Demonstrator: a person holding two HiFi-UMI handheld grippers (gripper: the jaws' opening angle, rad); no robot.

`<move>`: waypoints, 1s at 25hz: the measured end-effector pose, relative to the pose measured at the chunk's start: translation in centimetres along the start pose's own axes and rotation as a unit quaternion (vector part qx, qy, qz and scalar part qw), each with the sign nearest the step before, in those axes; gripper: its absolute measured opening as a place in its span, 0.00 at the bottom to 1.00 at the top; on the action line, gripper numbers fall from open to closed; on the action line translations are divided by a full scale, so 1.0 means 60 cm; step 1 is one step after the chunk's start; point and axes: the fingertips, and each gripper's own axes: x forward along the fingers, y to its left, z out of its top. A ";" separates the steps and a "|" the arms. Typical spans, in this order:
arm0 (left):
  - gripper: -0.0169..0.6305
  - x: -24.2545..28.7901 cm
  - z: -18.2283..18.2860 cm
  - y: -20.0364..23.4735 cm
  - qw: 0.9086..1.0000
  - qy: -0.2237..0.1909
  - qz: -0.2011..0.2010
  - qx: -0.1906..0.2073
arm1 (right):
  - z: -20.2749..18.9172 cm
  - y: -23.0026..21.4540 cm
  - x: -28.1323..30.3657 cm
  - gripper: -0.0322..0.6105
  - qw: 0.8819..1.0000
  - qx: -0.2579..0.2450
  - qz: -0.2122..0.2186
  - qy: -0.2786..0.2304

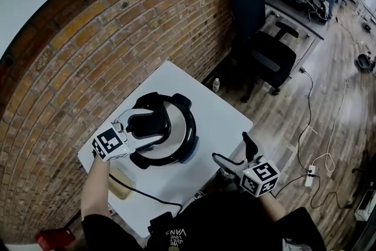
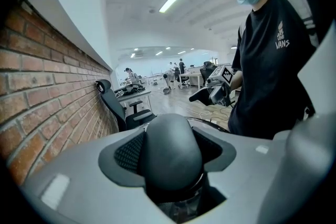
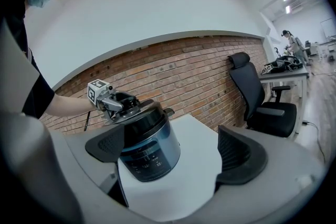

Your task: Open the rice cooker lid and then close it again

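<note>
A rice cooker (image 1: 187,147) with a blue-grey body (image 3: 149,149) stands on a small white table (image 1: 220,120). Its silvery lid (image 1: 179,120) carries a black handle (image 2: 170,136) on top. My left gripper (image 1: 144,128) comes in from the left and is shut on that handle, whose knob fills the space between the pads (image 2: 128,157). In the right gripper view the left gripper (image 3: 113,102) sits on the lid, which looks slightly tilted on the pot. My right gripper (image 1: 232,149) hovers open at the table's front right edge, holding nothing and pointing at the cooker's control panel.
A brick wall runs behind the table. A black office chair (image 1: 258,38) stands to the right by a desk. A black cable (image 1: 141,194) and a tan block (image 1: 120,182) lie on the table's near-left part. Cables and a power strip (image 1: 309,176) lie on the wooden floor.
</note>
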 end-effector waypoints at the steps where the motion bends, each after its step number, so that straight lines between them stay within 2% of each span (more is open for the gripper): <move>1: 0.46 0.001 0.000 0.000 1.000 0.008 -0.003 0.004 | 0.000 0.001 0.000 0.91 1.000 0.000 0.001 0.000; 4: 0.46 0.002 -0.003 0.004 1.000 0.023 -0.017 0.007 | -0.001 0.002 -0.002 0.91 1.000 0.000 0.003 -0.001; 7: 0.46 0.001 -0.005 0.006 0.999 0.021 -0.025 0.002 | -0.003 0.002 -0.006 0.91 1.000 0.002 0.001 -0.002; 16: 0.47 0.001 0.001 0.002 0.999 0.005 -0.047 0.023 | -0.011 0.001 -0.013 0.91 1.000 0.000 0.001 0.006; 20: 0.47 0.007 0.002 0.000 0.998 0.012 -0.050 0.031 | -0.015 0.006 -0.011 0.91 1.000 -0.001 0.005 0.012; 25: 0.46 0.015 0.016 -0.006 0.996 0.018 -0.075 0.046 | -0.005 0.002 -0.012 0.91 1.000 -0.001 -0.002 0.005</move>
